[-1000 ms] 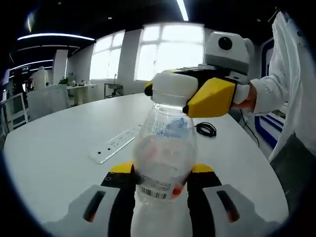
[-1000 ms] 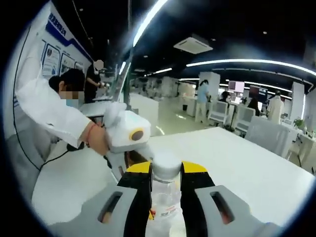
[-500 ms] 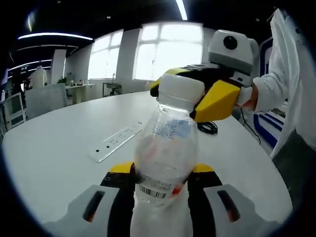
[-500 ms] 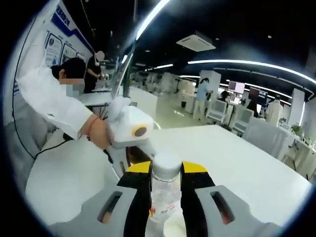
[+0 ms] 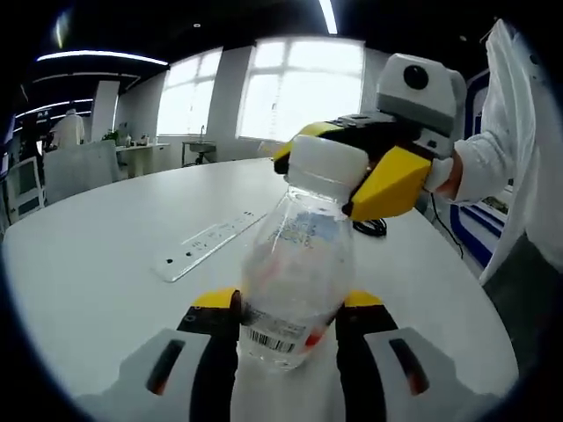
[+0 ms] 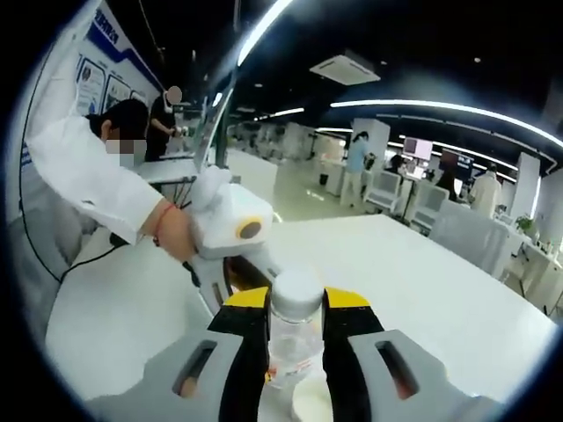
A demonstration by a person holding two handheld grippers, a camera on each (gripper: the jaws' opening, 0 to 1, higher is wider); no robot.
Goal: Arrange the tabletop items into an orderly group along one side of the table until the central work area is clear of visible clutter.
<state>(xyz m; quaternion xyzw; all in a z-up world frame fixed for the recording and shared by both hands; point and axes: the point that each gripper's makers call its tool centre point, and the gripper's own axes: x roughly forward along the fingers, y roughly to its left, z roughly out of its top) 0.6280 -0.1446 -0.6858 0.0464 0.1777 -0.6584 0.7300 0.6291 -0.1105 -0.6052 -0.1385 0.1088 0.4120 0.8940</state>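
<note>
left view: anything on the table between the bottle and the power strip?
Nothing: bare white table between the bottle and the power strip, in the left gripper view.

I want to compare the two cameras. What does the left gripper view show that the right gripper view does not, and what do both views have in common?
Left gripper view alone: a white power strip lying flat on the table, a coiled black cable behind the bottle, bright windows, and the bottle's barcode label.

Right gripper view alone: a long open office with people in the background.

Shared: the clear bottle with its white cap, the left gripper shut on the body, the right gripper shut on the cap, and the white table.
</note>
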